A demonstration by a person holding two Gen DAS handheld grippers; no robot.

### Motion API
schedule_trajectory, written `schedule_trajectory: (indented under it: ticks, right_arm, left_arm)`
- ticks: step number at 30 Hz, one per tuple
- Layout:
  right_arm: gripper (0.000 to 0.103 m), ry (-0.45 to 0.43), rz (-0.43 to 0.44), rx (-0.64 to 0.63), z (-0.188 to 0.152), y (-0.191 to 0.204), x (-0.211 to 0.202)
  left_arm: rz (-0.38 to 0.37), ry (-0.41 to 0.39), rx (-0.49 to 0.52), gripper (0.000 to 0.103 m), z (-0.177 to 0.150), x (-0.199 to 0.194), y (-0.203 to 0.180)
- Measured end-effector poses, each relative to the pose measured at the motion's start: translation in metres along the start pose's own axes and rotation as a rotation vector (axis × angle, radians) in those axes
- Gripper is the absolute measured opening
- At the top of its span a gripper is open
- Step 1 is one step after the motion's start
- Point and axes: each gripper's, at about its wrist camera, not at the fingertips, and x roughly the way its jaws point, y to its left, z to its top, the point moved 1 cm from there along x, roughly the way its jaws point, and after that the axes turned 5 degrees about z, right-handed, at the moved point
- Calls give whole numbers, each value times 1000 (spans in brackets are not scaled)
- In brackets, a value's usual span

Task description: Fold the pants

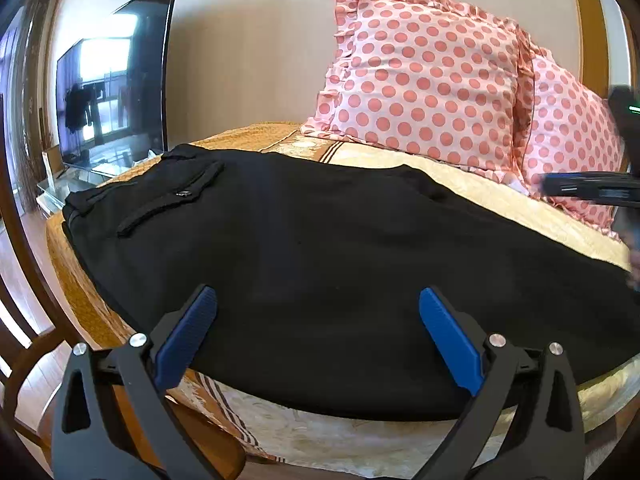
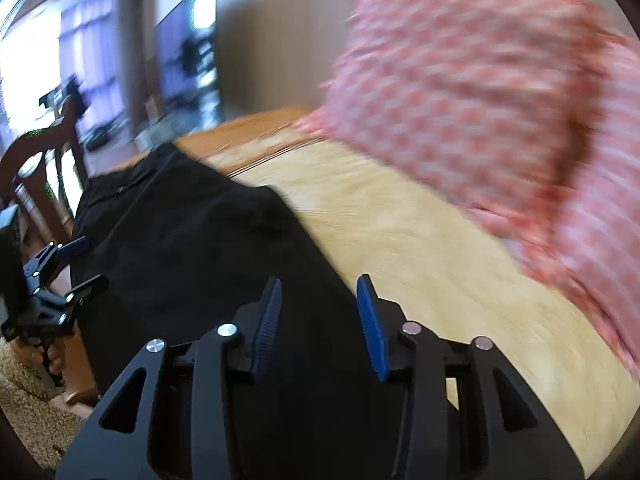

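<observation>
A: Where are the pants (image 1: 320,264) now?

B: They lie flat on the surface (image 1: 460,188), which has a yellow patterned cover. In the left wrist view the black cloth fills the middle. The waist end with a buttoned pocket flap (image 1: 176,196) is toward 10 o'clock, and the near edge hangs a little over the front rim.

A: And the left tool (image 1: 318,300)?

B: Its blue pads stand wide apart, just over the near edge of the pants. Nothing is between them.

A: The right tool (image 2: 319,292)?

B: In the right wrist view its pads are closer together, a narrow gap, and I see no cloth pinched there. It is above the border where the pants meet the yellow cover. This picture is blurred, so whether it touches, I cannot tell.

A: What else is around?

B: Two pink dotted pillows (image 1: 424,76) lean on the wall at 1 o'clock. A dark television (image 1: 116,92) stands at 10 o'clock. A wooden chair (image 2: 44,176) is at 9 o'clock in the right view.
</observation>
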Motion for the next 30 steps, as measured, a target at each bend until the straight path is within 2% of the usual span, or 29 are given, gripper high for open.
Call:
schedule_trajectory:
  ticks: [2,5,8,13,14,15,16,18,21,23,26,28,29,30]
  right_arm:
    - [36,48,26,-19,9,2,29]
    - [36,97,51,-30,7,5,51]
    - [36,138,35,-33,4,0,63]
    - [35,150,47,-8,5,-12,70]
    - [26,148,60,-5,5,-12,69]
    - [7,148,83,-3,4,-11,68]
    - [3,143,69,-16,4,-8,67]
    - [2,135,25,-45,5,-2,69]
    - [1,107,-53,-9,12,-11,72]
    - [1,118,-52,34,14,-19,77]
    - [2,125,-73,0,12,-13,77]
    - [2,108,-87,58,13,-22,65]
    - [3,67,-109,113,14,-33,48]
    - [8,25,-117,163,12,-44,30]
  left_arm:
    - [-13,3,-12,101,2,0,2]
    - [-39,4,-22,101,3,0,4]
    - [-59,7,-29,101,4,0,6]
    - [-87,18,-49,101,6,0,9]
    - [-92,19,-54,101,6,0,10]
    - [-97,19,-58,101,6,0,10]
    - [-99,19,-60,101,6,0,10]
    - [-97,19,-60,101,6,0,10]
    - [-90,22,-53,101,6,0,10]
    - [-84,26,-45,101,7,1,9]
    - [-70,30,-34,101,7,2,7]
    - [-54,36,-19,101,8,3,4]
    - [-51,40,-14,101,8,2,3]
    - [-58,43,-13,101,9,1,4]
